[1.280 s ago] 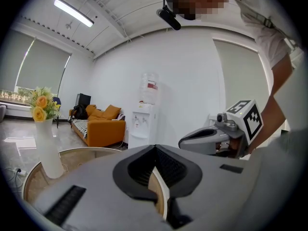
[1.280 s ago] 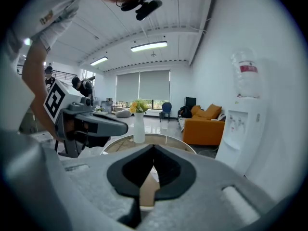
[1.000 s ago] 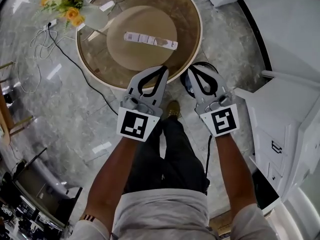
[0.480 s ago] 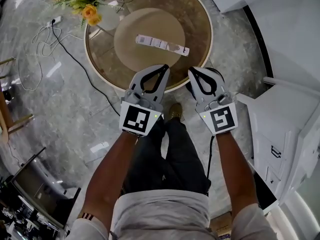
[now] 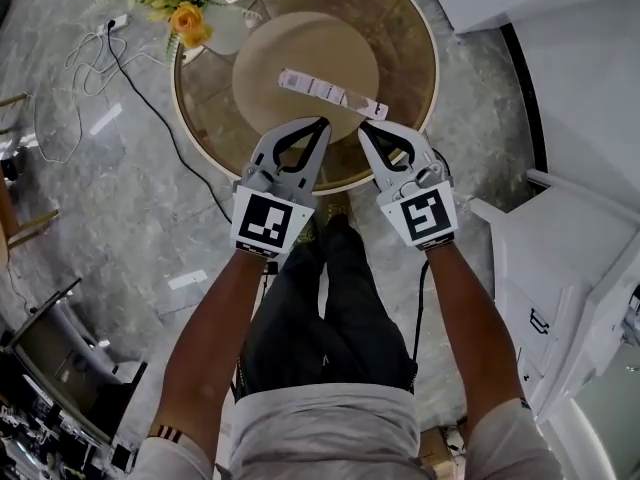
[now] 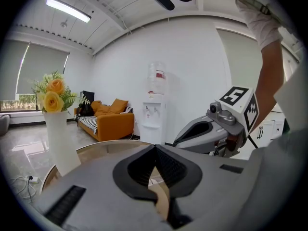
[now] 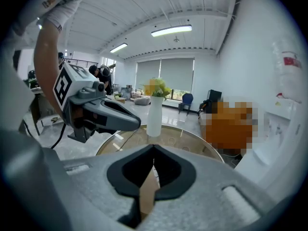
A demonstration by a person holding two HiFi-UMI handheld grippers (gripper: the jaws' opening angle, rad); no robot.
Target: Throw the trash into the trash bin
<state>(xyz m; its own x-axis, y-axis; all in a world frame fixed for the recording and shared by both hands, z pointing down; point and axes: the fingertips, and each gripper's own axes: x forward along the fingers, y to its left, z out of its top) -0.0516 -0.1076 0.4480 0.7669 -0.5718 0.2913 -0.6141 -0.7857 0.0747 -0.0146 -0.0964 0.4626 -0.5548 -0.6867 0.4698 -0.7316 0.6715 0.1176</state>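
Both of your grippers have pushed forward since a second ago. Their tips, which then hung at the near rim of the round glass table [image 5: 212,113], now reach over it and stand closer together. Your left gripper [image 5: 322,121] is clenched, its jaws meeting at the tip with nothing between them. Your right gripper [image 5: 362,125] is clenched the same way and also empty. The trash, a long white wrapper strip [image 5: 330,90], lies flat on the table's tan centre disc, just beyond both tips and untouched. A vase of yellow flowers [image 5: 205,20] stands at the table's far left edge.
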